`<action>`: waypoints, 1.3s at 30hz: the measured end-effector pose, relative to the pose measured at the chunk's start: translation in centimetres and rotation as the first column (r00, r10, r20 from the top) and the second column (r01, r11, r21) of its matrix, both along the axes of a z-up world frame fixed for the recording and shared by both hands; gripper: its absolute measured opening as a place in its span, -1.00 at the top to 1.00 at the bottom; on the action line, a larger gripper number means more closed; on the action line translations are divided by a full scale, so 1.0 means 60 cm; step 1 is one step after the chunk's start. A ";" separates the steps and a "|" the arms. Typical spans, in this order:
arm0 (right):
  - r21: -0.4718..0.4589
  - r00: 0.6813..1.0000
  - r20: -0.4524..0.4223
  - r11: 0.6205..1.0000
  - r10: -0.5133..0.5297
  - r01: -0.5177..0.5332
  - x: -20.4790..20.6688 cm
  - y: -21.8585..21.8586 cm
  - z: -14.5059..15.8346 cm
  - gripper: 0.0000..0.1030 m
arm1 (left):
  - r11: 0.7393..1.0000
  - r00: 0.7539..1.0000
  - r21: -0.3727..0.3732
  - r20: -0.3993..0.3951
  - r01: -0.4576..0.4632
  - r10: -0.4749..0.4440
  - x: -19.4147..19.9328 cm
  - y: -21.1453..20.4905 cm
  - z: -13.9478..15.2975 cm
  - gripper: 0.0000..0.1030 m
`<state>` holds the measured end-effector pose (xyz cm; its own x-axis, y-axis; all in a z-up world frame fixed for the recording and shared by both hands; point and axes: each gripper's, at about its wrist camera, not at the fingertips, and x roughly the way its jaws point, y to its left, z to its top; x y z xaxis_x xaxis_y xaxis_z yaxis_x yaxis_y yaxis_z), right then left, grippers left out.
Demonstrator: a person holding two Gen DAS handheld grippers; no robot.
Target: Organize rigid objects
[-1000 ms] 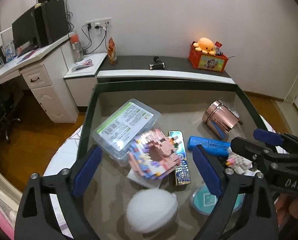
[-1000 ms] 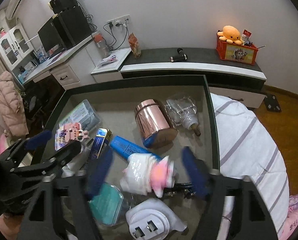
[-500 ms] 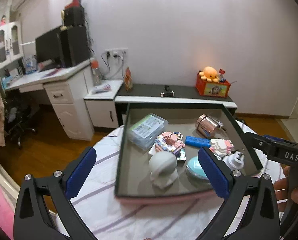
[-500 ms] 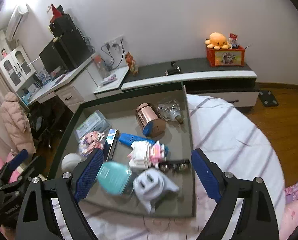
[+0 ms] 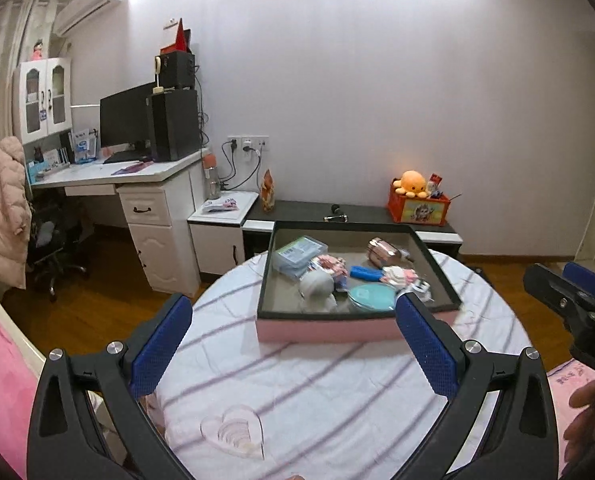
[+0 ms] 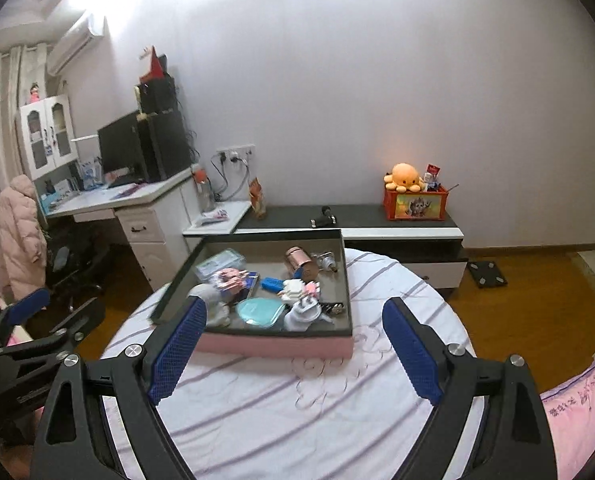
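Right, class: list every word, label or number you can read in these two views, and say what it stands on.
No text here reads with certainty.
Label on the clear plastic box: too small to read.
Print on the blue tube: too small to read.
Embroidered writing on the pink bedding: blurred.
Front panel of the orange crate: a picture, no legible words.

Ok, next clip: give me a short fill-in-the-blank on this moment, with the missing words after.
1. The small items all lie inside the pink-sided ____, which sits on the round table.
2. Both the left tongs and the right tongs are ____, with nothing between their pads.
3. The rose-gold canister lies toward the tray's ____ end.
4. The plush octopus is coloured ____.

Missing words: tray; open; far; orange
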<state>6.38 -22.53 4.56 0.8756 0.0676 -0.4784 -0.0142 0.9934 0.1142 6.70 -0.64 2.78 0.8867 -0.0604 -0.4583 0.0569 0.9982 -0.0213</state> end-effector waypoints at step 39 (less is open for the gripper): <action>-0.023 0.996 0.084 1.000 -0.011 0.013 -0.201 0.029 -0.006 -0.77 | 0.999 0.997 0.012 0.061 -0.052 0.051 -0.186 -0.001 0.007 -1.00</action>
